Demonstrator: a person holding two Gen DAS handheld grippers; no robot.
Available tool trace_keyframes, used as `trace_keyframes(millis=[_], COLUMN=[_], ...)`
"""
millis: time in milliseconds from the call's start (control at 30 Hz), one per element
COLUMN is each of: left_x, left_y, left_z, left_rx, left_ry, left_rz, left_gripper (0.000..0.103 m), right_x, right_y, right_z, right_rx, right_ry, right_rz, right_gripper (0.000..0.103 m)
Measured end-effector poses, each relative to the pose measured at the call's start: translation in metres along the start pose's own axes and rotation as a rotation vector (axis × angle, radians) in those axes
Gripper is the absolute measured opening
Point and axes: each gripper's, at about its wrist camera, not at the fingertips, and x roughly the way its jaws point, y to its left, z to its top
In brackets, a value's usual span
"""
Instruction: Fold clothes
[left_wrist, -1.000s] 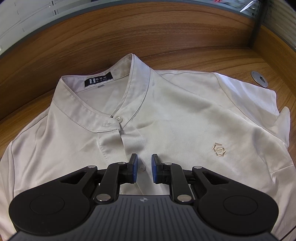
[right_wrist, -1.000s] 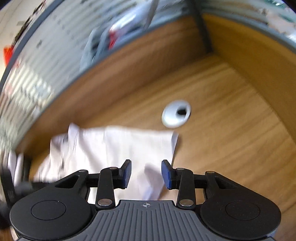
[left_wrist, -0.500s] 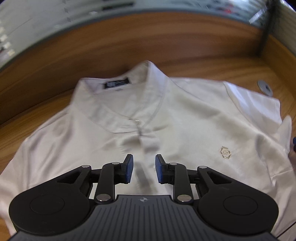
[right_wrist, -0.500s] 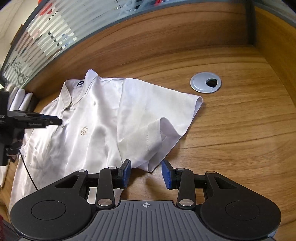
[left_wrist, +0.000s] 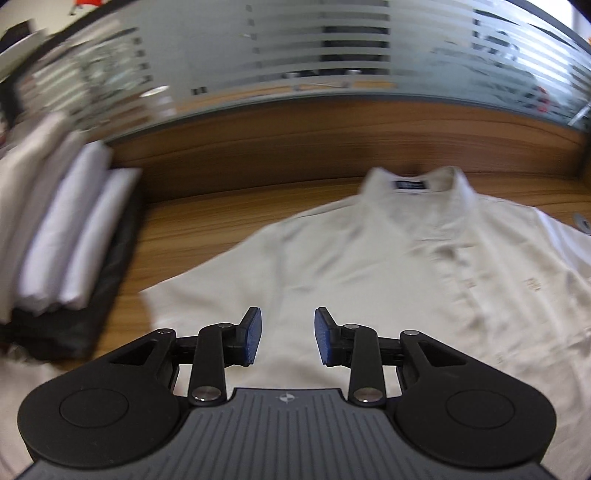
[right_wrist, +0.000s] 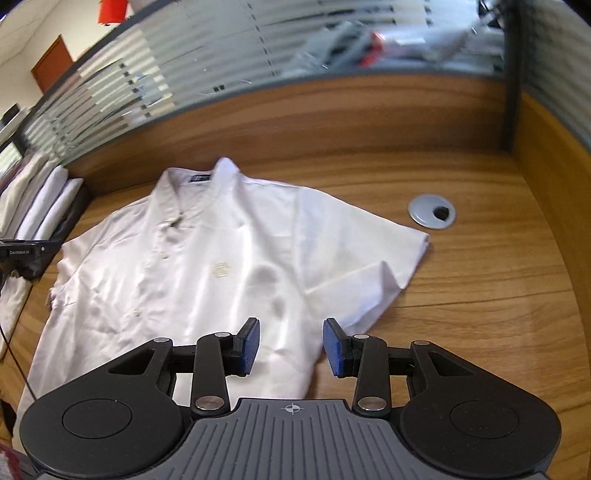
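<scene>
A cream short-sleeved shirt (left_wrist: 369, 266) lies flat, front up, on the wooden desk (left_wrist: 207, 225), its collar toward the back wall. It also shows in the right wrist view (right_wrist: 207, 266), with its right sleeve (right_wrist: 362, 258) partly turned over. My left gripper (left_wrist: 287, 341) is open and empty above the shirt's left side. My right gripper (right_wrist: 291, 347) is open and empty above the shirt's lower right part, near its side edge. The left wrist view is blurred.
A stack of folded white garments (left_wrist: 70, 236) on a dark tray stands at the desk's left; it also shows in the right wrist view (right_wrist: 40, 199). A grey cable grommet (right_wrist: 431, 211) sits right of the sleeve. Wooden walls with frosted glass close the back and right.
Both grippers have opened wider. The left one has swung left, off the placket toward the shirt's left side. The right one has moved left, over the shirt's lower right part.
</scene>
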Motion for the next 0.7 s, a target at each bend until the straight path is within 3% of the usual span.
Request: trace_keyframes(millis=[267,467,700], left_x=[0.007,0.041,0.091], left_y=[0.087,0.133,0.167], left_z=[-0.022,-0.024,-0.013], left_rx=[0.011,0.094,0.157], left_ry=[-0.004,0.000,0.036], left_rz=[0.009,-0.064,-0.083], left_gripper=[0.036,0.036,0.036], right_x=[-0.022,-0.020,-0.015], right_y=[0.080,0.161,0.248], right_z=[-0.023,-0.063,-0.106], right_rx=[0.003,0.115,0.250], right_ry=[-0.040,-0.057,-0.086], right_rz=[-0.052,-0.124,-0.190], right_gripper=[0.041,0.041,0.041])
